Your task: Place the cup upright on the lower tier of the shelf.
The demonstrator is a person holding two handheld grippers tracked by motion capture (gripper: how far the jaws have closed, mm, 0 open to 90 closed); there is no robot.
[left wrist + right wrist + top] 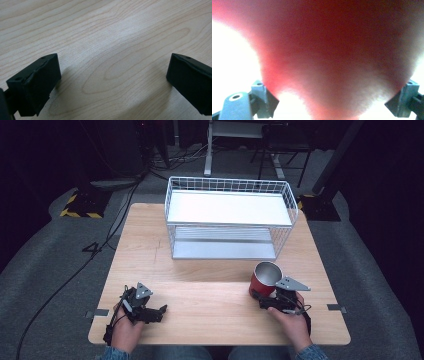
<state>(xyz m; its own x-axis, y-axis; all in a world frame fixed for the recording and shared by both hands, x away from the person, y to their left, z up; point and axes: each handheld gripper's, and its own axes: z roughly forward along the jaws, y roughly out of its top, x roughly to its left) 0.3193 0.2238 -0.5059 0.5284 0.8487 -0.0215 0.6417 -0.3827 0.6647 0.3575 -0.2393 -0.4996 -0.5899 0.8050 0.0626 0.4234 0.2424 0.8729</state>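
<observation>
A red cup with a shiny metal inside stands near the table's right front. My right gripper reaches it from the near side, and its jaws sit against the cup's lower wall on both sides. In the right gripper view the blurred red cup spans the whole gap of the right gripper. My left gripper rests on the wooden table at the left front. In the left gripper view, the left gripper has its jaws wide apart over bare wood.
A white wire basket rack with an upper shelf and a lower shelf stands at the back middle of the table. Cables and stand legs lie on the grey floor beyond the table.
</observation>
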